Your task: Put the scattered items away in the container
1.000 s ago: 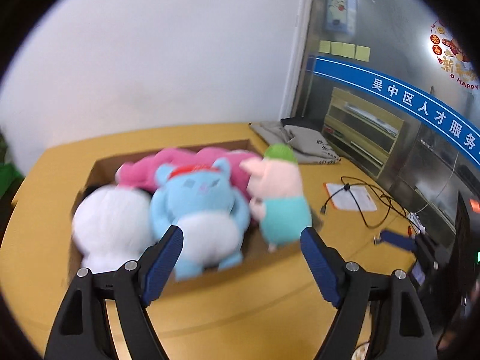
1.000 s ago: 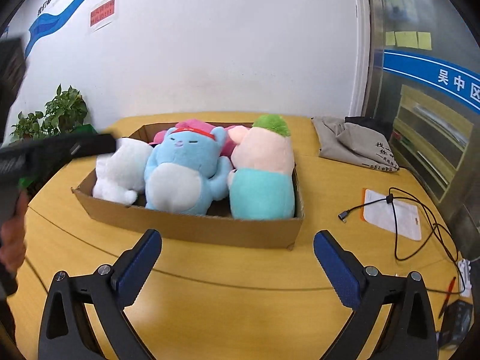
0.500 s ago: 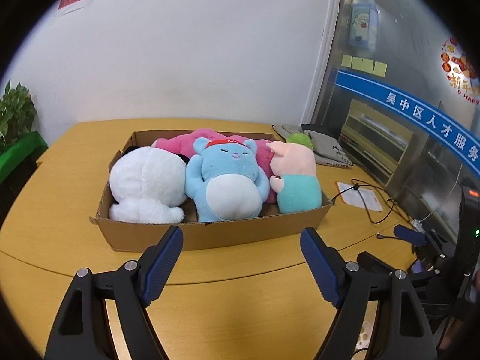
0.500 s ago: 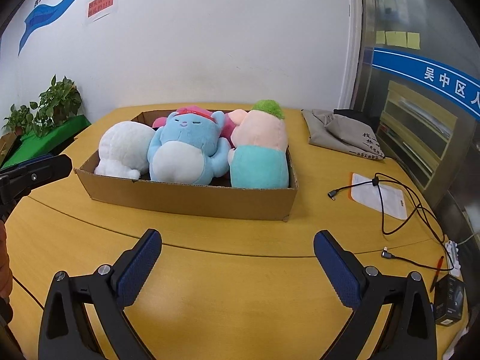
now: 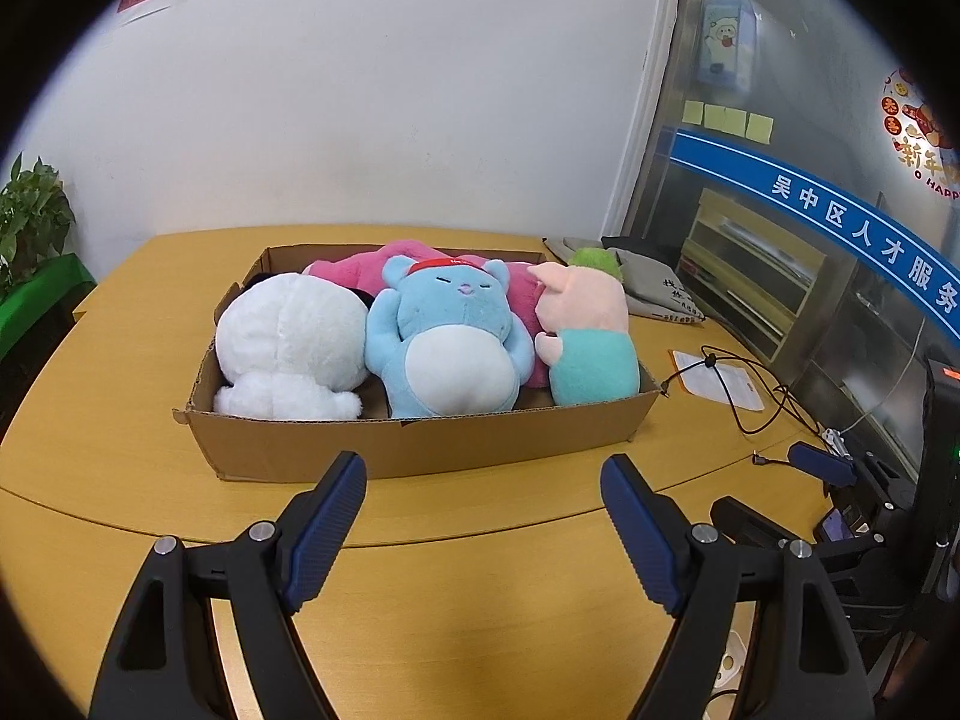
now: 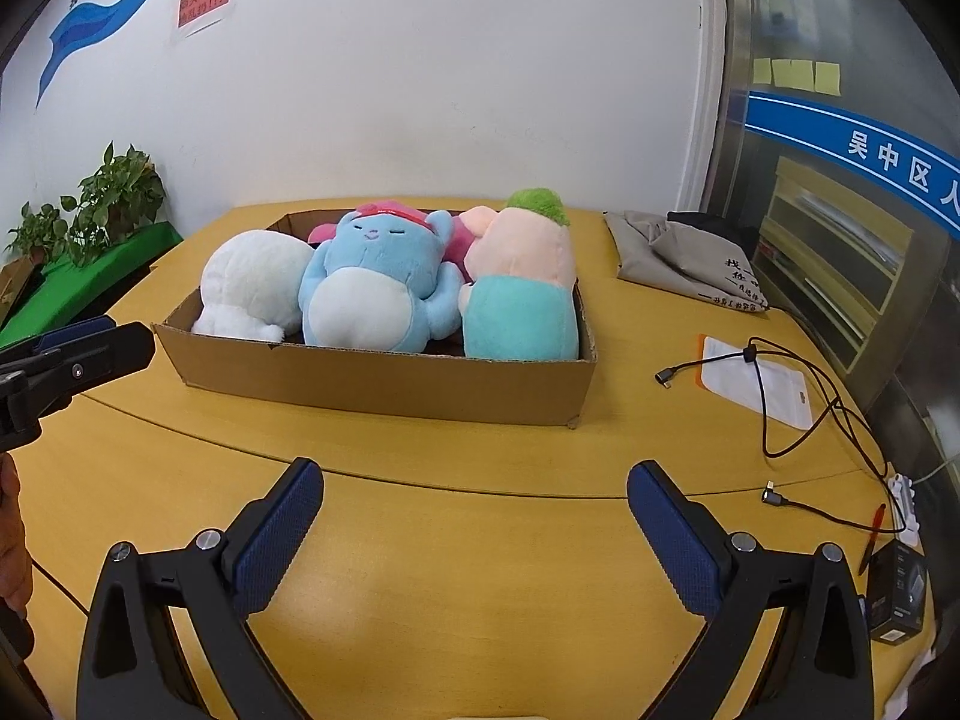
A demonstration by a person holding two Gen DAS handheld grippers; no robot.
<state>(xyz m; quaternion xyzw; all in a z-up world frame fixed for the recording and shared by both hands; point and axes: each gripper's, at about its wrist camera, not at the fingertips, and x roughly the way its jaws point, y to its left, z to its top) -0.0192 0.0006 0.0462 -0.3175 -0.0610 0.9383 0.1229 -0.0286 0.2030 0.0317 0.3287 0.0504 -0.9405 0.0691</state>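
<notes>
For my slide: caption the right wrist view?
Open right gripper faces cardboard box packed with plush toys.

Grey cloth bag (image 6: 690,258) and black cable (image 6: 774,396) on the wooden table (image 6: 468,540) — potted plants (image 6: 114,192) beyond its far-left edge

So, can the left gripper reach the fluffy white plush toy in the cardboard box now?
Probably yes: the left gripper is open, and only bare table lies before the box; the white plush shows above its low wall.
</notes>
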